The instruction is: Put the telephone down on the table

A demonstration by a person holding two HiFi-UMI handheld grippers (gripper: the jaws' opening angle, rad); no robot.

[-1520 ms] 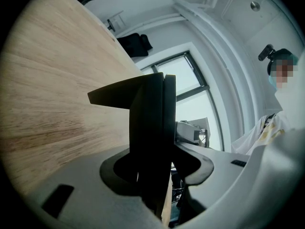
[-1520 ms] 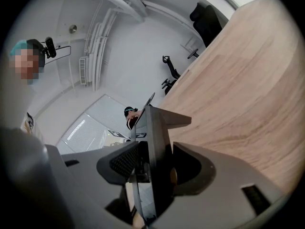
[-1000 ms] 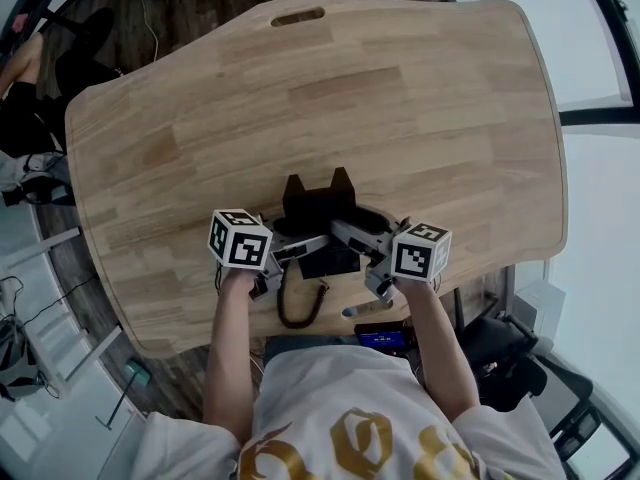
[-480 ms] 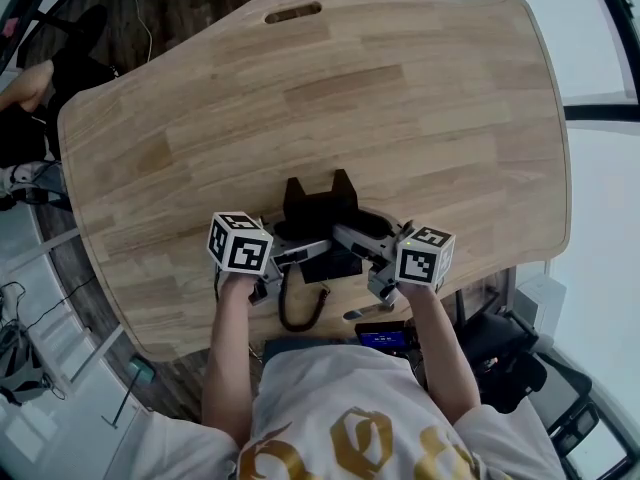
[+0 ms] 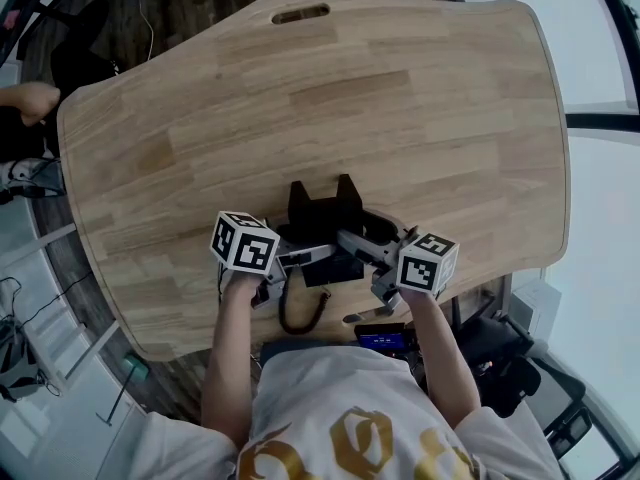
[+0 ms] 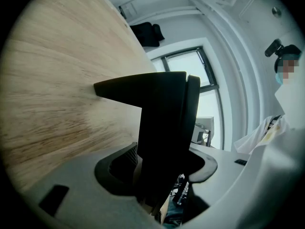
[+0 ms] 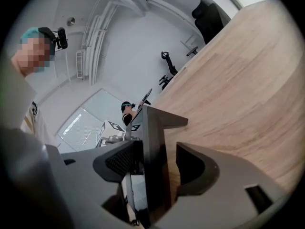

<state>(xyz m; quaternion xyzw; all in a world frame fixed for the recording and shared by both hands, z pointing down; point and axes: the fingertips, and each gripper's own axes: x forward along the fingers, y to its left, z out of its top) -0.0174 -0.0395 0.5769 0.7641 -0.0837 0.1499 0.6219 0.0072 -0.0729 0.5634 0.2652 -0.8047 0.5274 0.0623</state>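
Observation:
A black telephone (image 5: 320,211) stands on the wooden table (image 5: 400,98) near its front edge, its coiled cord (image 5: 298,313) looping toward me. My left gripper (image 5: 303,258) reaches in from the left and my right gripper (image 5: 358,251) from the right. In the left gripper view the telephone's dark body (image 6: 164,118) fills the space between the jaws of the left gripper (image 6: 162,168), which are opening, with a gap at the right jaw. The right gripper (image 7: 159,163) also has the telephone's edge (image 7: 151,137) between opening jaws, with wood showing beside one jaw.
A slot (image 5: 298,14) is cut in the table's far edge. A person (image 5: 30,98) sits at the far left beside the table. A small blue-lit device (image 5: 380,340) lies below the front edge, and dark chairs (image 5: 500,353) stand at the lower right.
Both grippers and the telephone stay in almost the same place on the table; only the head view has shifted a little.

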